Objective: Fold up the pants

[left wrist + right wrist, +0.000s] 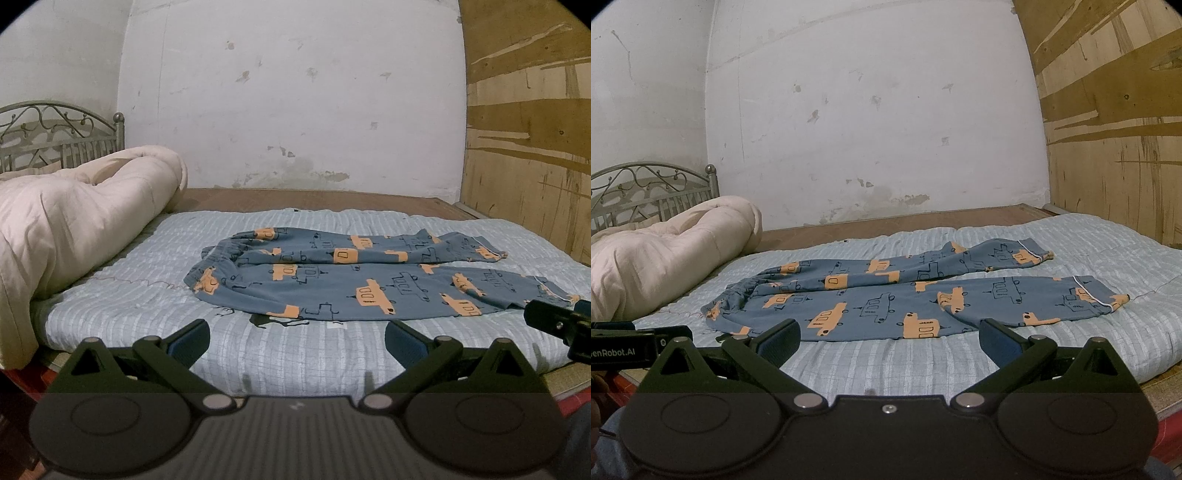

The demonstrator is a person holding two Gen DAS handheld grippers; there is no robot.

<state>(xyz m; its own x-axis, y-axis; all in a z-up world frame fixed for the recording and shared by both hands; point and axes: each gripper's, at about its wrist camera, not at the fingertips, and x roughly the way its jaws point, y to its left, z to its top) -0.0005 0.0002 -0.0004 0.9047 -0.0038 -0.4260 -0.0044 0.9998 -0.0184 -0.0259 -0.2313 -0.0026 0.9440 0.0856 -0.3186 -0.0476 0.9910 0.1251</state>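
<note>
Your left gripper (297, 343) and right gripper (889, 341) both gape wide, holding nothing; pants (905, 295) lie just ahead, probably untouched.

A cream comforter (74, 221) is sitting bunched up at the left end of the bed, on a light blue striped quilt (147, 295). A metal headboard (55, 129) is poking up behind it, and plywood (524, 147) is lining the right wall.

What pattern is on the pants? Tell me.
Orange and outlined cars on blue pants, clearest in the right wrist view.
</note>
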